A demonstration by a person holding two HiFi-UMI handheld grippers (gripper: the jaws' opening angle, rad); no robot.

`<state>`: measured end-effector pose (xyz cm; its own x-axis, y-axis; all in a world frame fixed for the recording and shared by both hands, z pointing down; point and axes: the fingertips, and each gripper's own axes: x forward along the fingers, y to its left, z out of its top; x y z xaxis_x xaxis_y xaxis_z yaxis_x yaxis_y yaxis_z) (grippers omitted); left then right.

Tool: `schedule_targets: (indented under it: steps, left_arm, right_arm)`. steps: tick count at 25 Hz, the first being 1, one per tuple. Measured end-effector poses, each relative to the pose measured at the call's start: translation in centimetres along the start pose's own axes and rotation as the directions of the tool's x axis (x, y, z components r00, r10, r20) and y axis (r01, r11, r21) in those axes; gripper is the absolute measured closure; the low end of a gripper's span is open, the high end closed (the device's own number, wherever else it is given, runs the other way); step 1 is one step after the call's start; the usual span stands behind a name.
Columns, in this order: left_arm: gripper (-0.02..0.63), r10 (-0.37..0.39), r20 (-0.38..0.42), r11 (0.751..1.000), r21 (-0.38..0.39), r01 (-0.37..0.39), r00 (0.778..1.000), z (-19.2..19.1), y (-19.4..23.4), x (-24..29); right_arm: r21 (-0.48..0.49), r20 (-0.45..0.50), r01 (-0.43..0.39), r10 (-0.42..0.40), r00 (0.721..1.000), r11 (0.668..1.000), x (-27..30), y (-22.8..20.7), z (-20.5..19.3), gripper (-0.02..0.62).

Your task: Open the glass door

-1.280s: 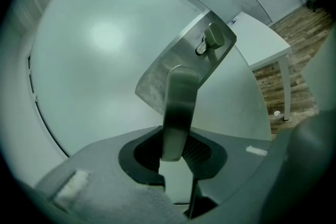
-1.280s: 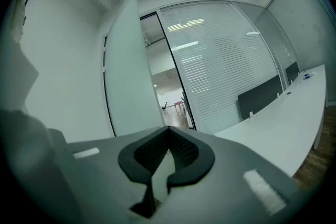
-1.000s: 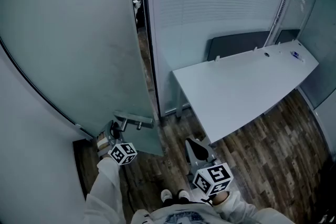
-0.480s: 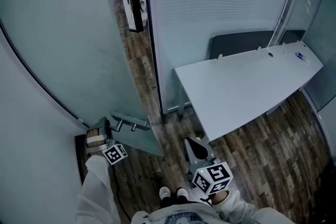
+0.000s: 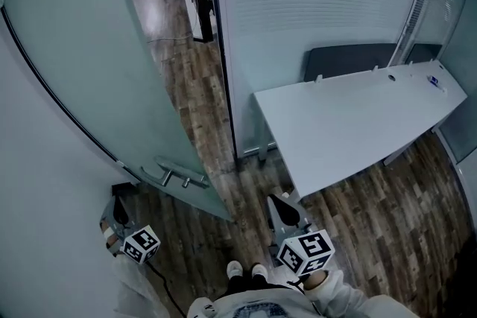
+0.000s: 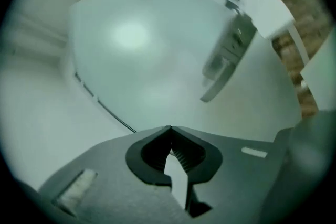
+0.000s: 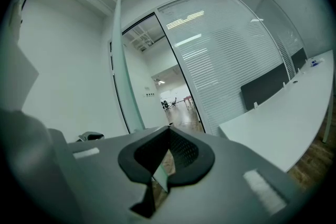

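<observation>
**Position of the task's thing.** The glass door [image 5: 97, 63] stands swung inward, toward the wall at the person's left; the doorway beside it is open onto the corridor floor. The door handle [image 5: 176, 176] is a bar on the door's near face; its long axis runs along the glass, roughly level.

**Governing relation.** The left gripper [image 6: 169, 129] is apart from the handle; in the head view the handle lies up and to the right of it. In the left gripper view the handle sits ahead at upper right, with bare frosted glass straight in front. The fingers are pressed together with nothing between them.

The right gripper [image 7: 169, 128] is held low at the person's front, near the corner of the white counter [image 5: 358, 115]. Its fingers are likewise together and empty; it faces the opening past the door's free edge.

The left hand is the nearer to the handle. Any further pull would probably fall to it; the fingers would first have to part.

**Change from the earlier frames.**
- A second ago the left gripper was at the handle; it is now drawn off down and to the left, and its fingers have just been closing on nothing.
- The door has swung wider; more of the corridor shows.
- The right gripper has barely shifted.
</observation>
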<state>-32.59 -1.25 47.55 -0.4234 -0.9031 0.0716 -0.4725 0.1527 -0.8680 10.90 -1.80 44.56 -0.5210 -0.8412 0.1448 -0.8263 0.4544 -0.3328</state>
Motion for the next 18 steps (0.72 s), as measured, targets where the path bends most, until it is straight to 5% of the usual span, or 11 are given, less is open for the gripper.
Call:
schedule_targets:
  steps: [2,4,7,9,11,15,18]
  left_arm:
    - [0.601,-0.019,0.057,0.973,-0.228,0.032,0.998,2.3,0.8,-3.5]
    - [0.601,-0.062,0.133,0.903,-0.415,0.113,0.989,5.5,0.7,-6.3]
    - [0.601,-0.161,0.252,0.715,-0.636,0.289,0.954,10.0,-0.4,-10.0]
    - [0.601,-0.209,0.319,0.583,-0.719,0.379,0.925,12.4,-1.1,-12.2]
    - [0.601,-0.222,0.362,0.505,-0.752,0.424,0.906,14.0,-1.4,-13.9]
    - [0.602,-0.23,0.388,0.463,-0.763,0.451,0.893,16.0,-1.7,-15.6]
    - [0.603,-0.247,0.379,0.465,-0.761,0.453,0.892,16.5,-2.2,-16.1]
  right_arm:
    - [-0.002,-0.007,-0.025,0.025,1.0,1.0,0.1,0.4,-0.1,0.592]
    - [-0.005,-0.014,-0.043,0.043,0.999,0.999,0.2,0.6,-0.2,0.592]
    - [-0.01,-0.019,-0.06,0.06,0.998,0.998,0.0,0.8,-0.2,0.592]
    - [-0.017,-0.019,-0.069,0.069,0.997,0.997,-0.3,1.2,-0.1,0.592]
    - [-0.032,-0.014,-0.078,0.078,0.997,0.996,-0.8,1.7,-0.1,0.592]
    - [-0.051,-0.007,-0.099,0.098,0.995,0.994,-1.4,2.7,-0.1,0.592]
    - [-0.05,-0.008,-0.112,0.112,0.994,0.992,-1.4,3.4,-0.3,0.592]
